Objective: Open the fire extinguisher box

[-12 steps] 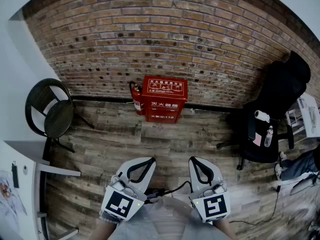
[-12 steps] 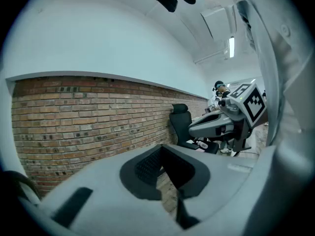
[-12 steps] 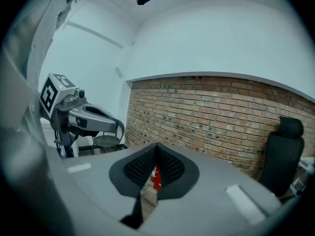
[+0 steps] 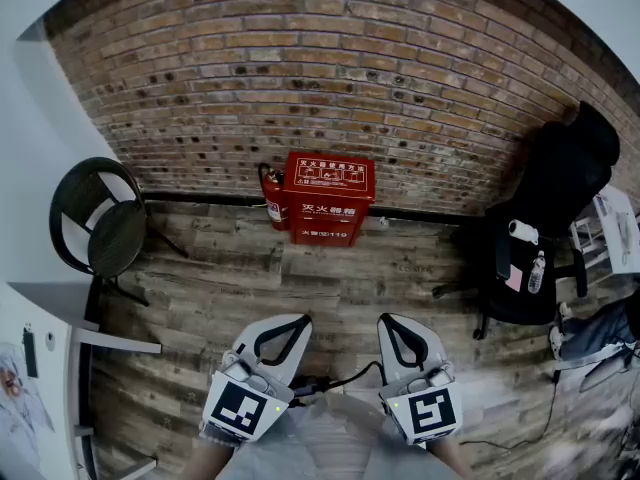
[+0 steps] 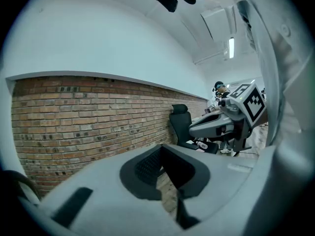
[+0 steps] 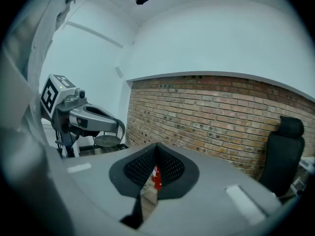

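Observation:
The red fire extinguisher box [image 4: 329, 198] stands on the wooden floor against the brick wall, its lid closed and white characters on its top and front. A red extinguisher [image 4: 272, 201] stands against its left side. Both grippers are held low near my body, well short of the box. My left gripper [image 4: 296, 320] is shut and empty, its tips pointing toward the box. My right gripper [image 4: 388, 319] is shut too, with nothing in it. In the right gripper view a sliver of the red box [image 6: 156, 177] shows through the slit between the jaws.
A black round-backed chair [image 4: 95, 218] stands at the left by a white desk [image 4: 45, 328]. At the right, a black office chair [image 4: 548, 218] carries a bottle and small items. A cable [image 4: 345, 378] runs over the floor between the grippers.

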A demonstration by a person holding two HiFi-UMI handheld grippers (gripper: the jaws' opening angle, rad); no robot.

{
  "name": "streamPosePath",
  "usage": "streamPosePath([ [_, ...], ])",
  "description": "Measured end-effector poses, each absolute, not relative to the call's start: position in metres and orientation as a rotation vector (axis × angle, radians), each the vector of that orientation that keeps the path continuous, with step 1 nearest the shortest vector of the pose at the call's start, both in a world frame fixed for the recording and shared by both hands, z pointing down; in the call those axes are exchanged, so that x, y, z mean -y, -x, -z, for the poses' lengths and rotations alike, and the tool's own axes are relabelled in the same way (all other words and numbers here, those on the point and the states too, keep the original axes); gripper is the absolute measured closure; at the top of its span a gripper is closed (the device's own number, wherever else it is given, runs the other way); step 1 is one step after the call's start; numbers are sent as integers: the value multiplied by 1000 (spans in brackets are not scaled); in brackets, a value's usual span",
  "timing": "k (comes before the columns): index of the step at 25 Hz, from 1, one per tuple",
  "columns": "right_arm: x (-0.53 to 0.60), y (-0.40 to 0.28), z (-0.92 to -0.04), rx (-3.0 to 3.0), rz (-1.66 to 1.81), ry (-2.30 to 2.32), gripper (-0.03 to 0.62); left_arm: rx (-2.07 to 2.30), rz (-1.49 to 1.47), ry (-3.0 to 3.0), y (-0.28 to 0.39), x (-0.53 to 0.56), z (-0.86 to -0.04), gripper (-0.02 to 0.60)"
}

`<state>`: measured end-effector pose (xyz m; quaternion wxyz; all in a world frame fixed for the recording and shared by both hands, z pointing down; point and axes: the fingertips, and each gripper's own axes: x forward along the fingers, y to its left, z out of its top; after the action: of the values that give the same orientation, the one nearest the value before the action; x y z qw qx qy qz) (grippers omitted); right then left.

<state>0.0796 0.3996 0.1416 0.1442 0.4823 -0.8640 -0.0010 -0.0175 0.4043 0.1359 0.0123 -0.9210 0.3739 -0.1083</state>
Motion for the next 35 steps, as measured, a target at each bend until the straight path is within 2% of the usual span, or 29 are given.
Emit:
streamPosePath([
  [9,-396,-87,-144,2457,-72,-1500,585,-1163,305,2868,26,-404,-132,581],
  [35,-422,-49,-143,2414,-7,-1550,585,-1073,222,2849,54,-417,-116,581],
])
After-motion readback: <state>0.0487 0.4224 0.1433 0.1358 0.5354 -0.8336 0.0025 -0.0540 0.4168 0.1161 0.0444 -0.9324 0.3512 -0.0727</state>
